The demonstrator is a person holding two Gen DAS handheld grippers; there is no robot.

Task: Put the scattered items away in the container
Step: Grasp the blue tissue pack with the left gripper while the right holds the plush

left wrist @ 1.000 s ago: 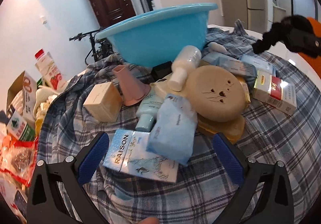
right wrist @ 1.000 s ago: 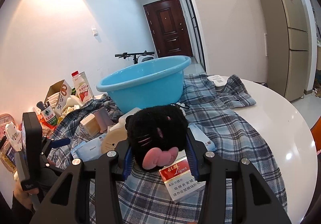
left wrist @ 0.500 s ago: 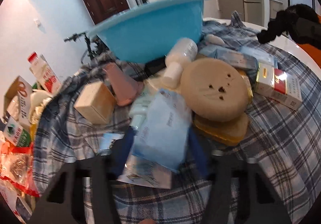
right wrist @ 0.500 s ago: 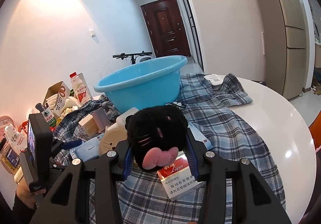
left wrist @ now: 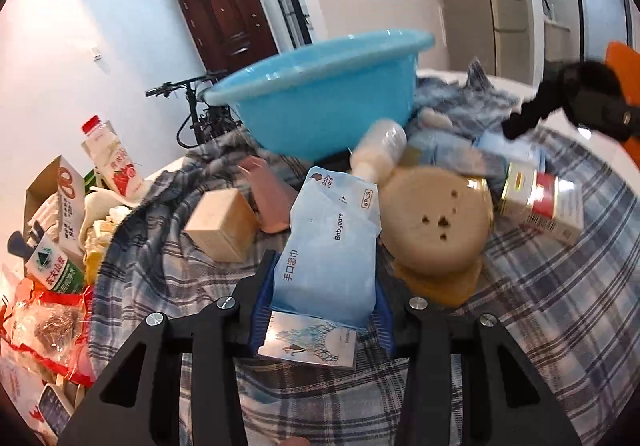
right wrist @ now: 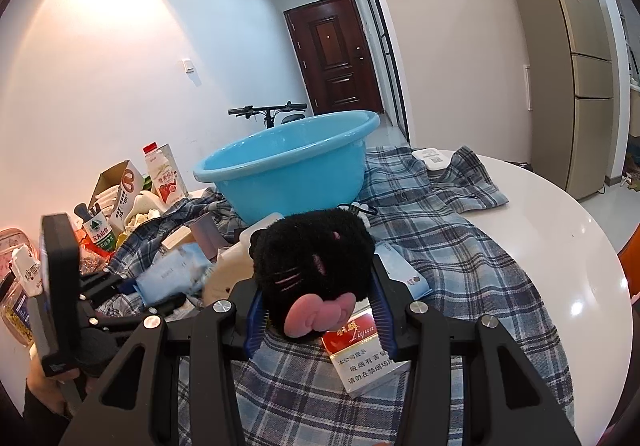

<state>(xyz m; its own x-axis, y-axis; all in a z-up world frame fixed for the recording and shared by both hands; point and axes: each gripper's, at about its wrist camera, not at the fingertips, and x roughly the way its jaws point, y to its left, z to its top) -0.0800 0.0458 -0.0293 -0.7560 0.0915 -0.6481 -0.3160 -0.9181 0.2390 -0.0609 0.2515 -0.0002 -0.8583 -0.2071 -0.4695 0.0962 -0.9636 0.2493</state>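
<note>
A light blue basin [left wrist: 320, 98] [right wrist: 288, 162] stands at the back of a plaid cloth [left wrist: 560, 326] [right wrist: 460, 258]. My left gripper [left wrist: 324, 278] is shut on a pale blue wet-wipes pack [left wrist: 332, 242], raised a little off the pile. Under it lies a white Raison box [left wrist: 308, 342]. My right gripper [right wrist: 316, 286] is shut on a black plush cat toy [right wrist: 312, 258] with a pink bow, held just above a red cigarette pack [right wrist: 360, 354]. In the right wrist view the left gripper [right wrist: 132, 290] shows at the left with the wipes pack [right wrist: 172, 274].
Scattered before the basin: a tan round case [left wrist: 436, 222], a white bottle [left wrist: 380, 154], a beige box [left wrist: 222, 230], a pink cup [left wrist: 268, 198], a red-and-white pack [left wrist: 540, 202]. Milk carton [left wrist: 110, 158], cartons and snack bags crowd the left. The white table [right wrist: 560, 230] curves off right.
The left gripper's jaws closed on the wet-wipes pack and lifted it slightly off the Raison box. The right gripper stayed still, holding the plush toy.
</note>
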